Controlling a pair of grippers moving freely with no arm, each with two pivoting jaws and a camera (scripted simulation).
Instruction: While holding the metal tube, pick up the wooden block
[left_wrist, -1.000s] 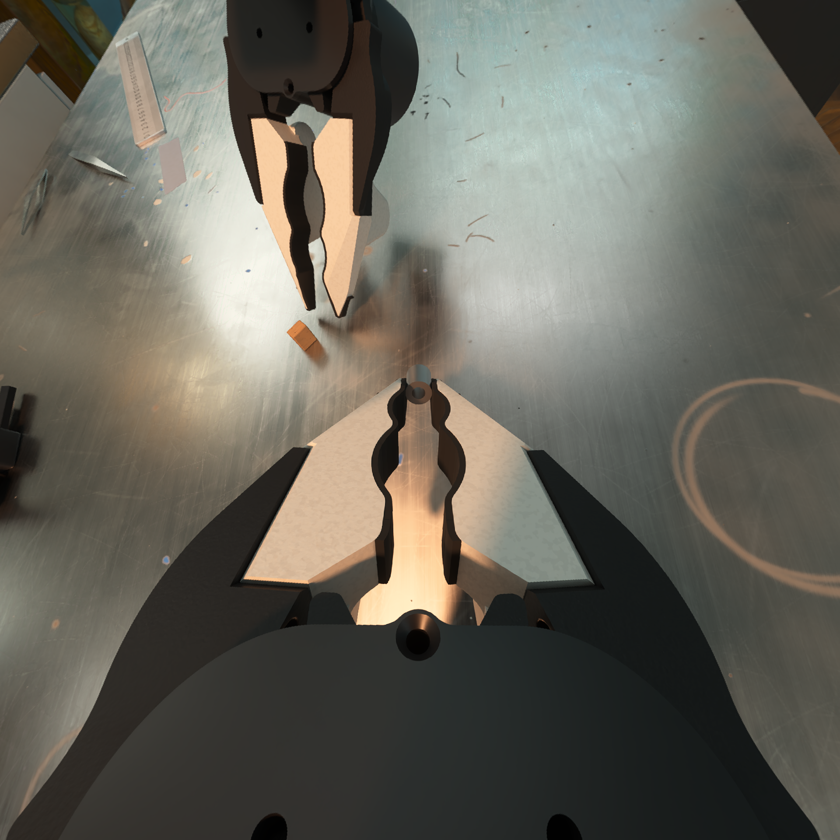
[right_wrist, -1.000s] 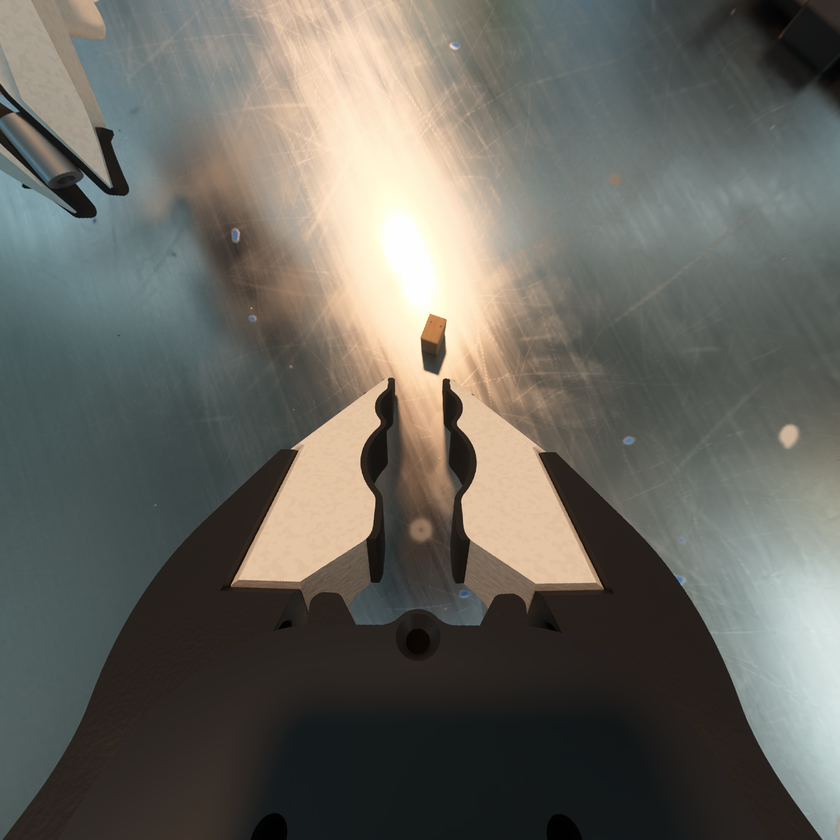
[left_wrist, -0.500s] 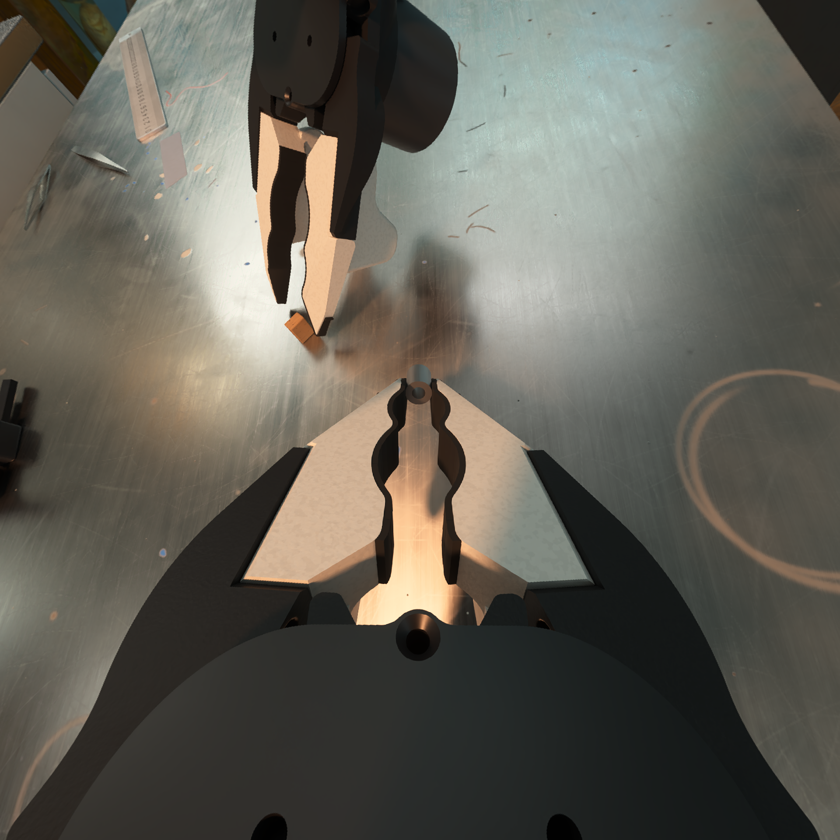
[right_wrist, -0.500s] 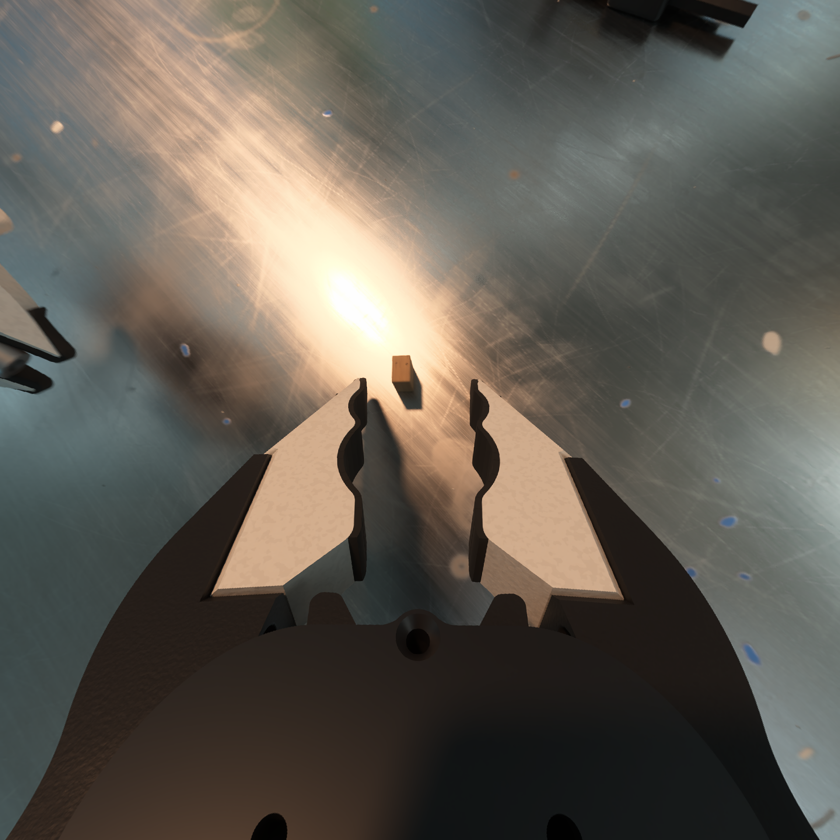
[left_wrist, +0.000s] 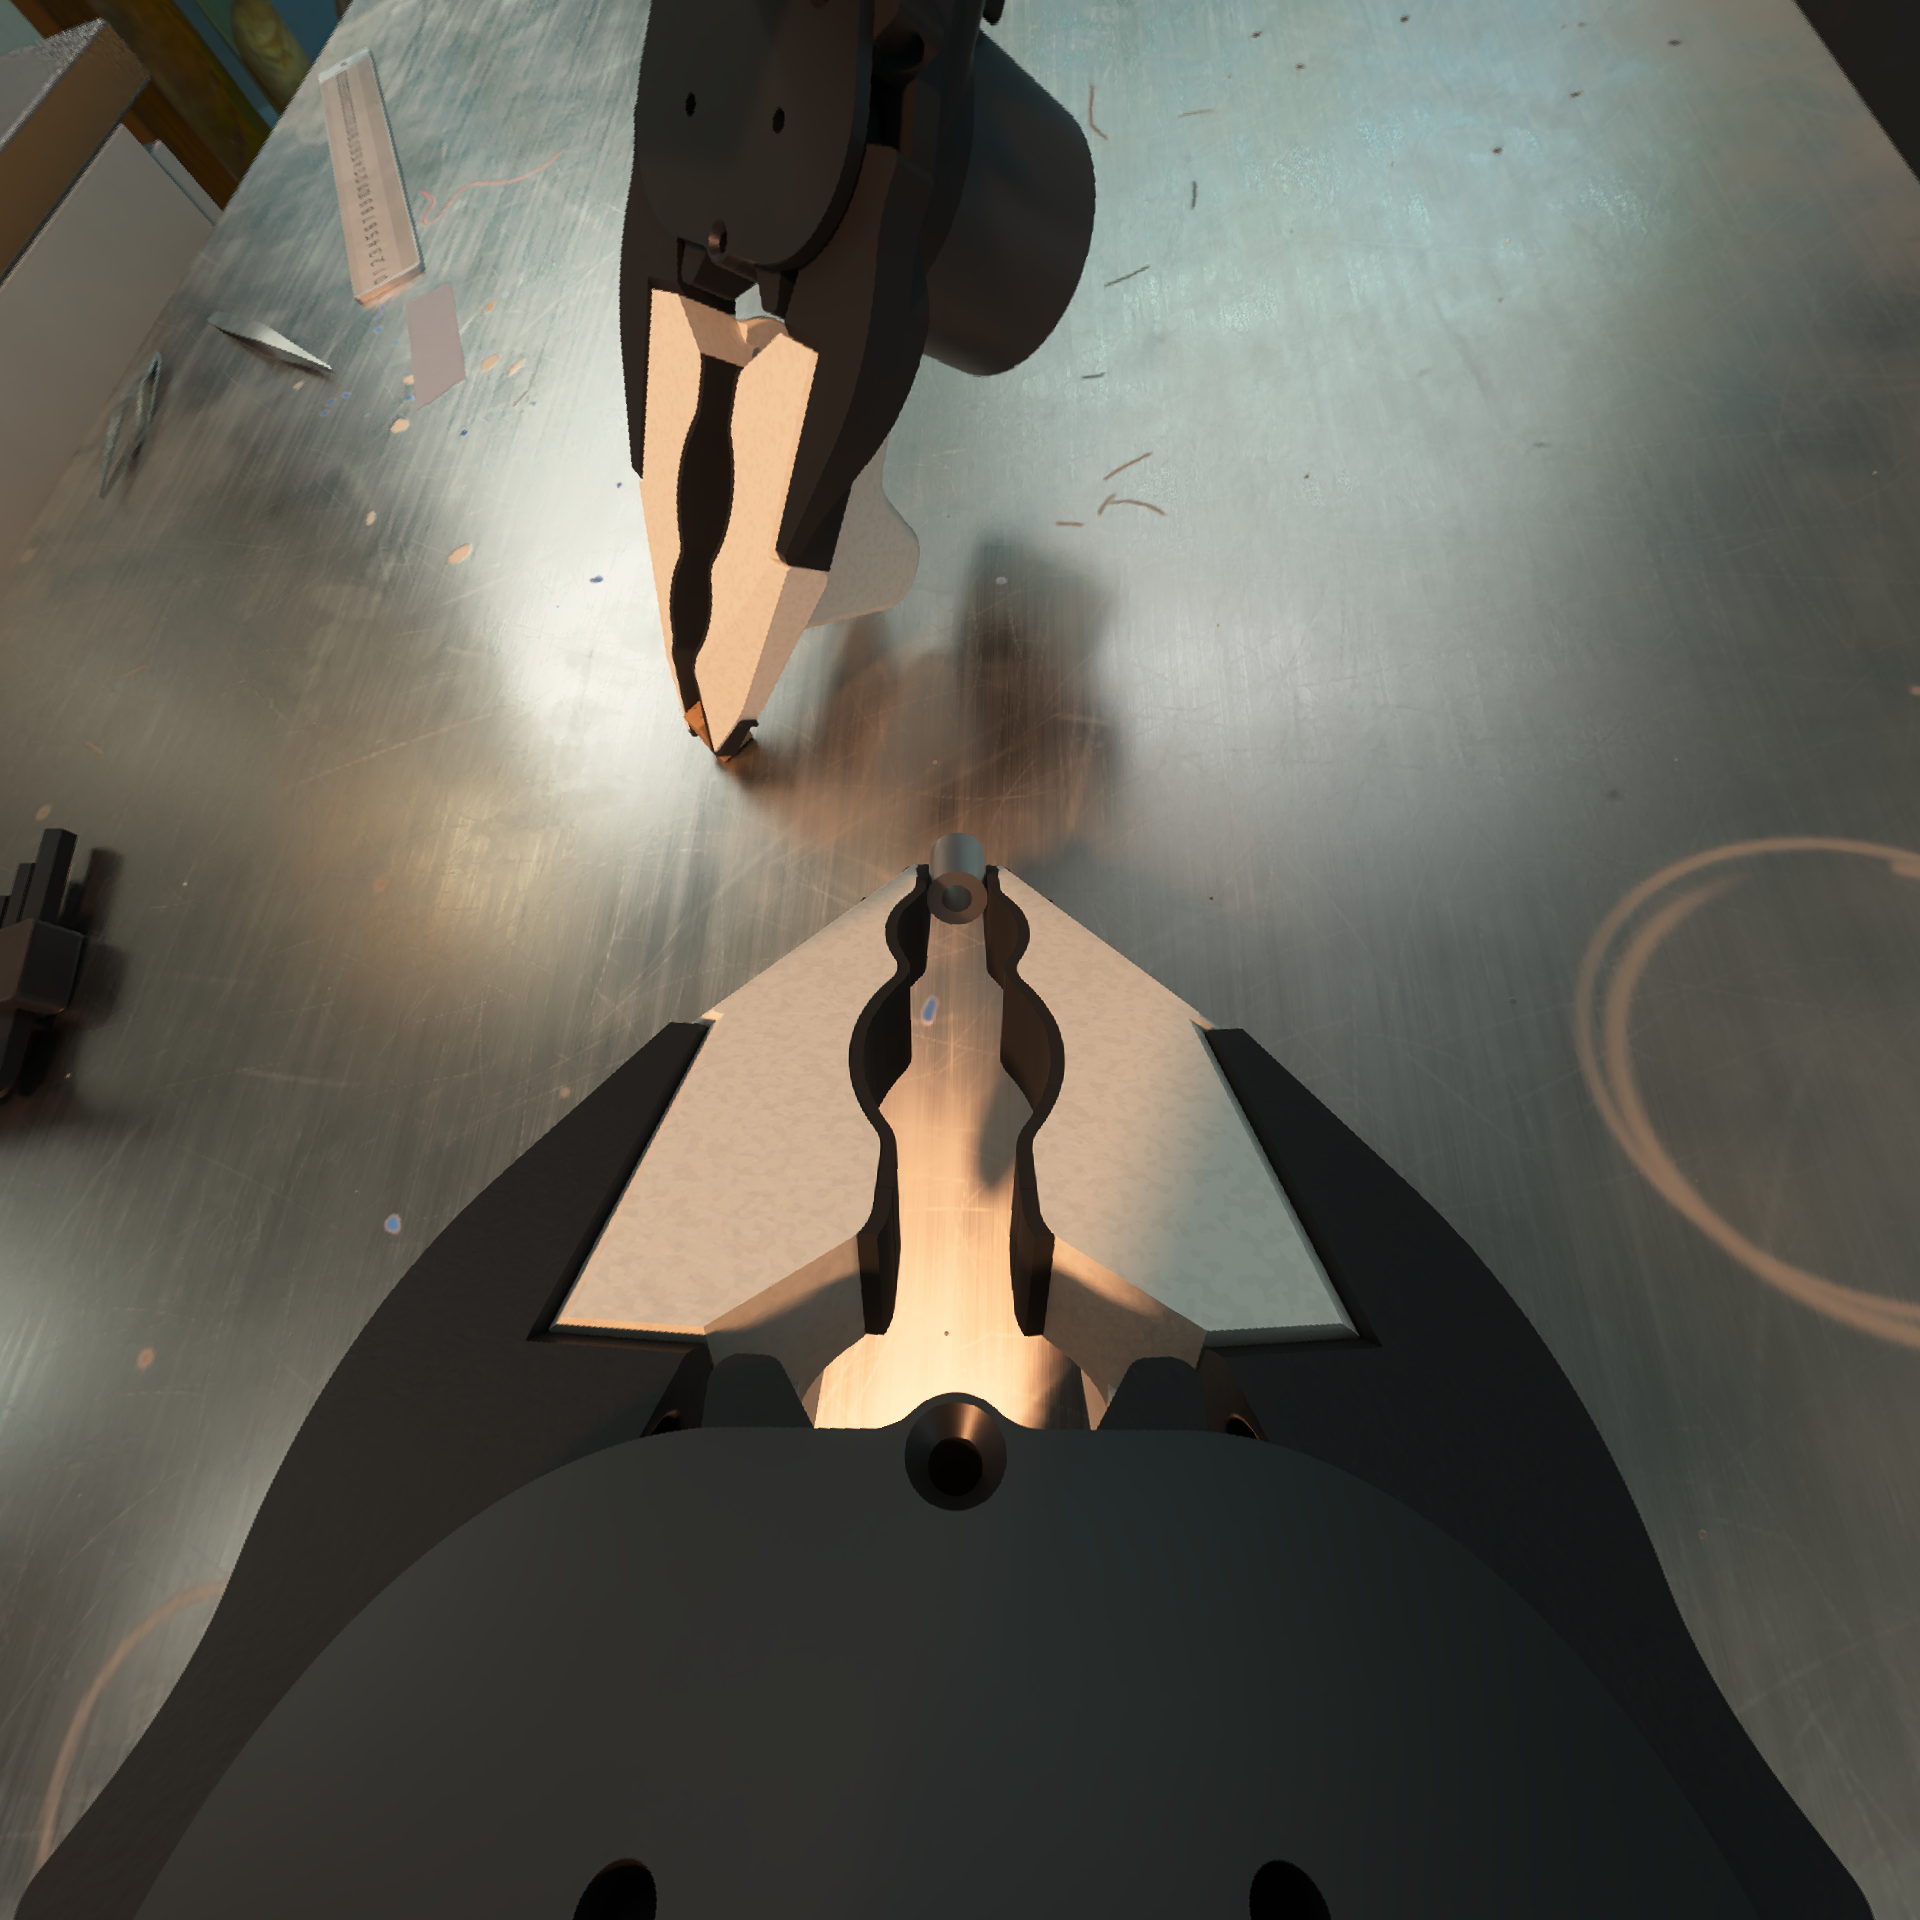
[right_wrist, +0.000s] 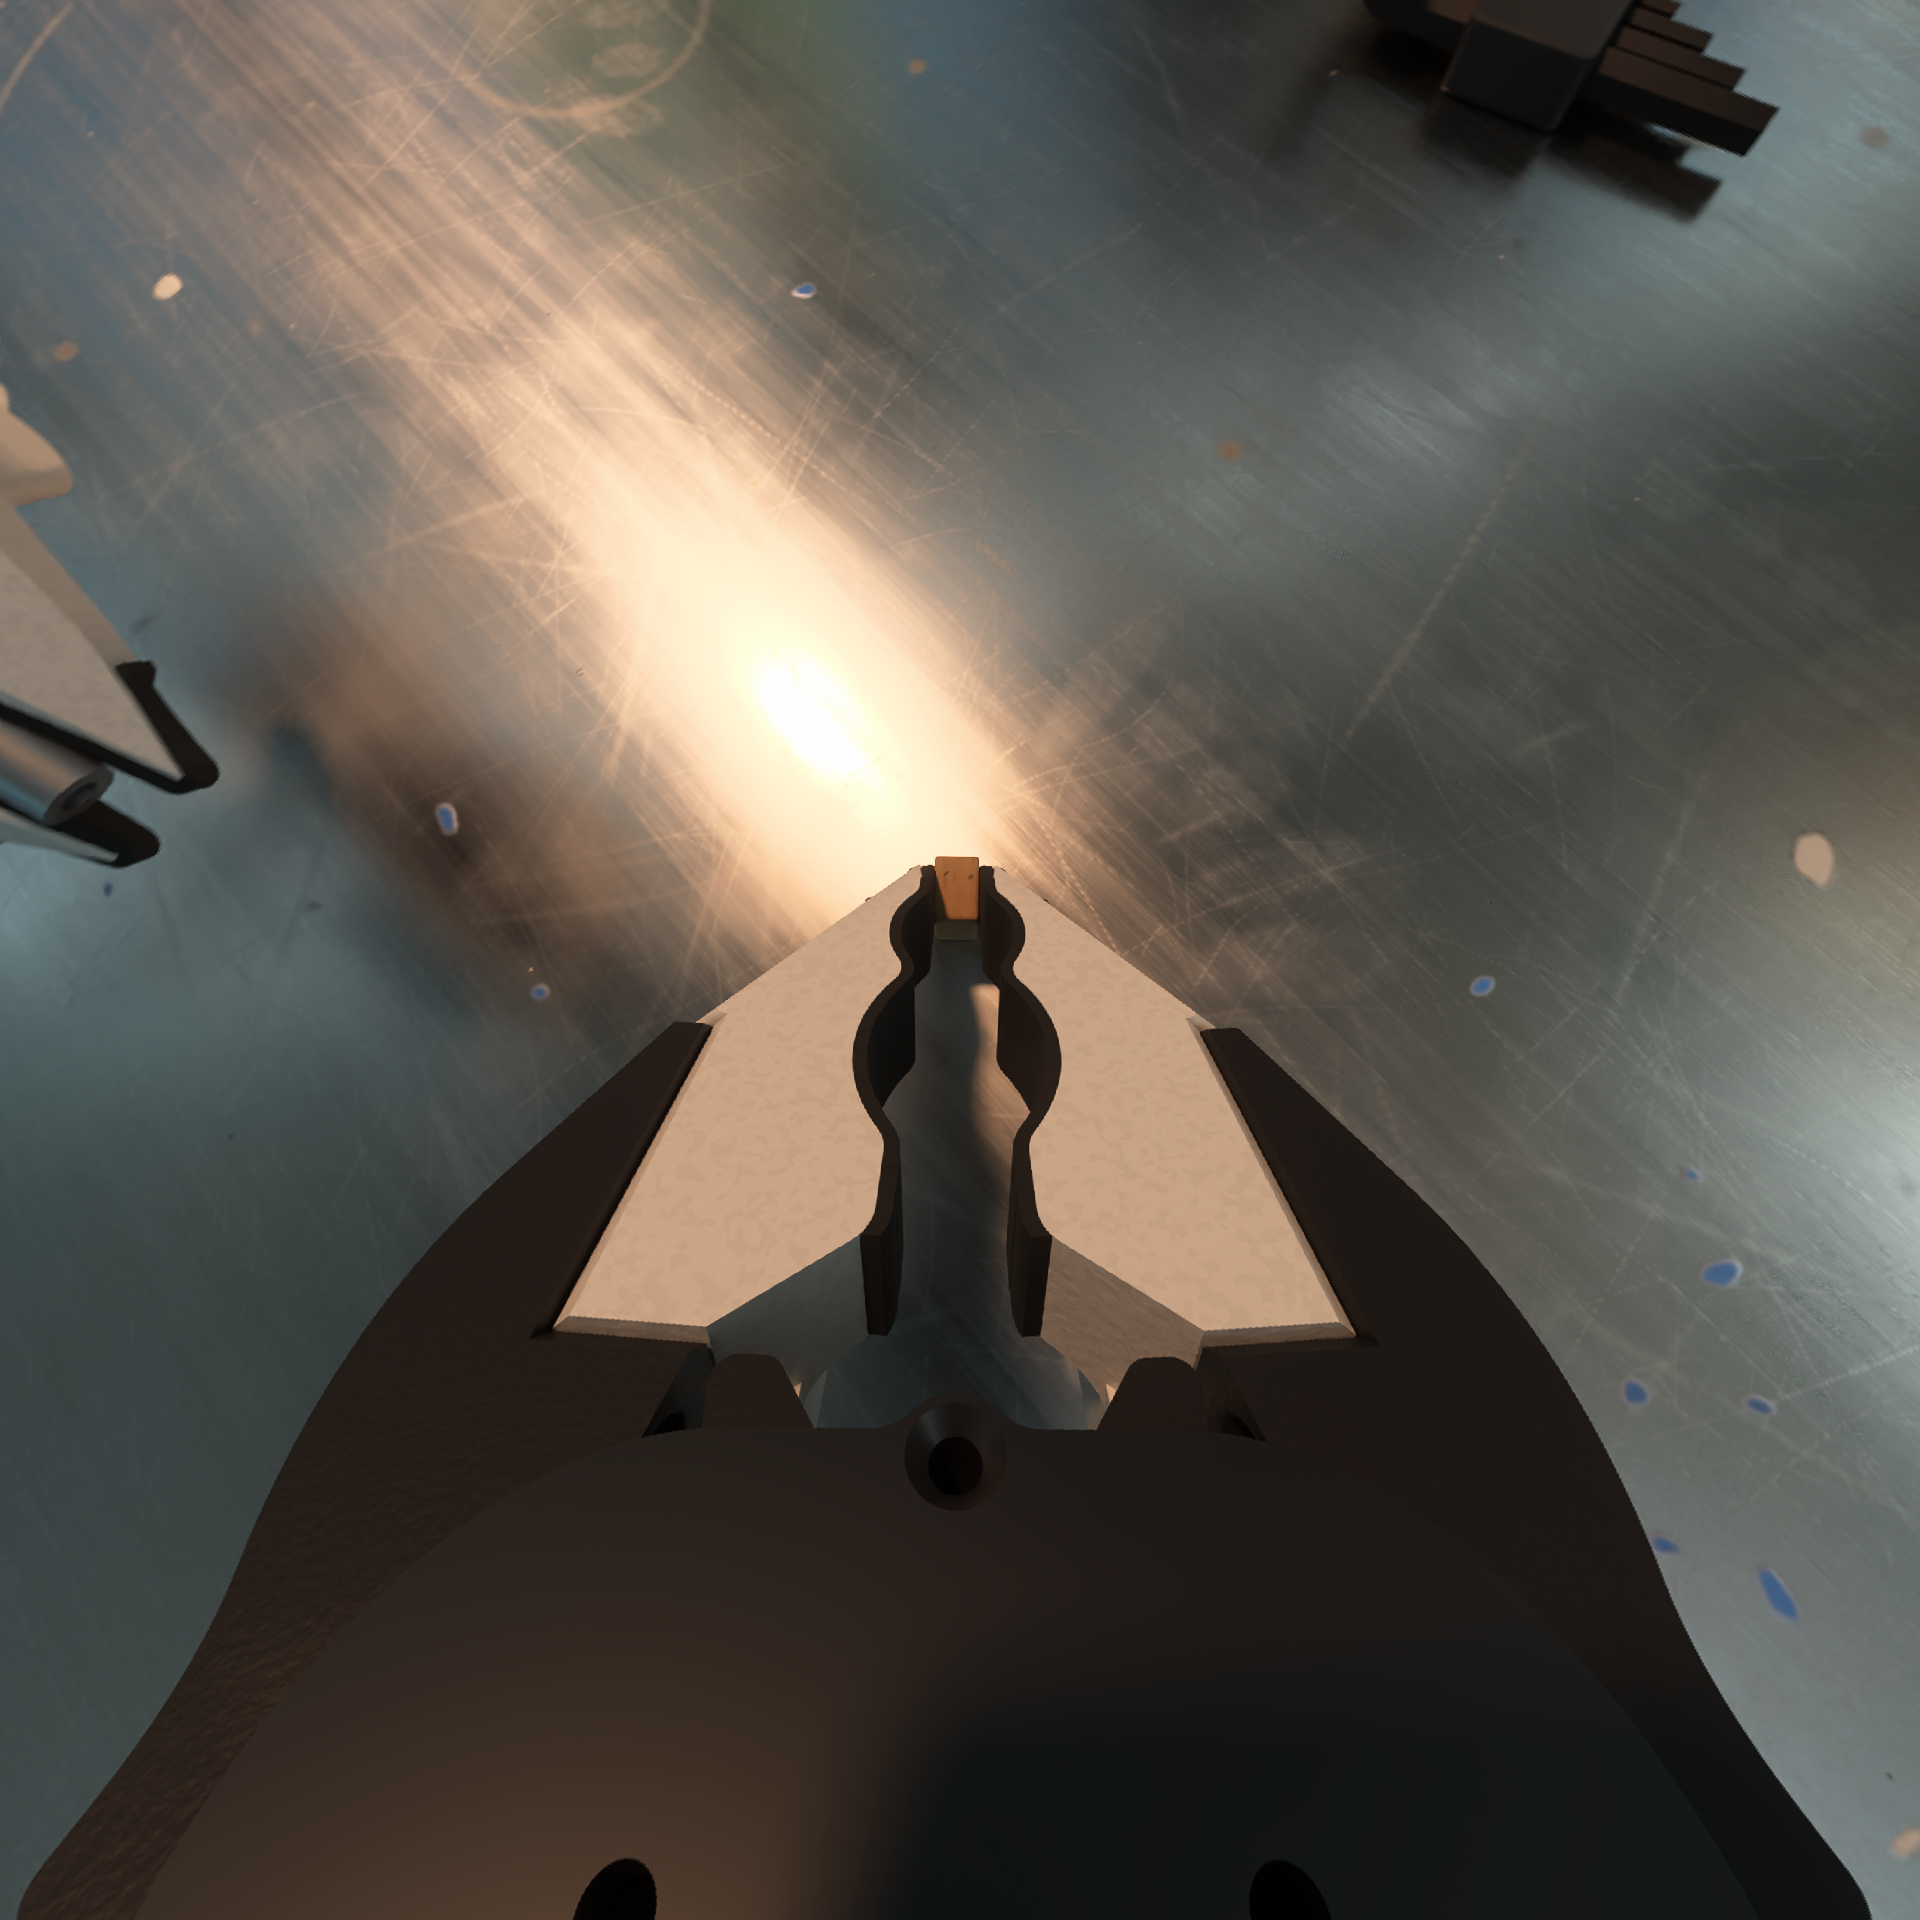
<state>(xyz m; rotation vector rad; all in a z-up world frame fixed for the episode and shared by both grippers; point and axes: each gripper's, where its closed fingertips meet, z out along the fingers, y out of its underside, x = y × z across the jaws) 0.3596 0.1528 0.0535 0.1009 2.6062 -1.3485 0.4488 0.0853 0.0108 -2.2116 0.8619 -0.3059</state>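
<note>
Where the left gripper (left_wrist: 958, 885) closes at the centre of its wrist view, we see a short grey metal tube (left_wrist: 957, 883) clamped between the fingertips, its hollow round end facing the camera and its long axis running along the fingers, away toward the top of the frame. Each finger (left_wrist: 727, 1153) is a pale, speckled wedge with a dark, wavy inner edge, set in a black matte body.

At the centre of the right wrist view, the right gripper (right_wrist: 958, 885) is pinched on a small orange-brown wooden block (right_wrist: 957, 889), a squat box with flat faces held at the very tips. In the left view we see the same gripper (left_wrist: 717, 727) at upper centre, pointing down the frame, the block (left_wrist: 698, 719) showing as an orange sliver at its tips, just above the table; whether it touches, we cannot tell.

Both stand over a brushed metal table (right_wrist: 1455, 727), finely scratched, flecked with blue and tan spots, and lit by a warm glare. A faint ring mark (left_wrist: 1756, 1122) lies at right, a black stepped part (left_wrist: 42, 966) at the left edge, and a pale ruler (left_wrist: 369, 187) at upper left.
</note>
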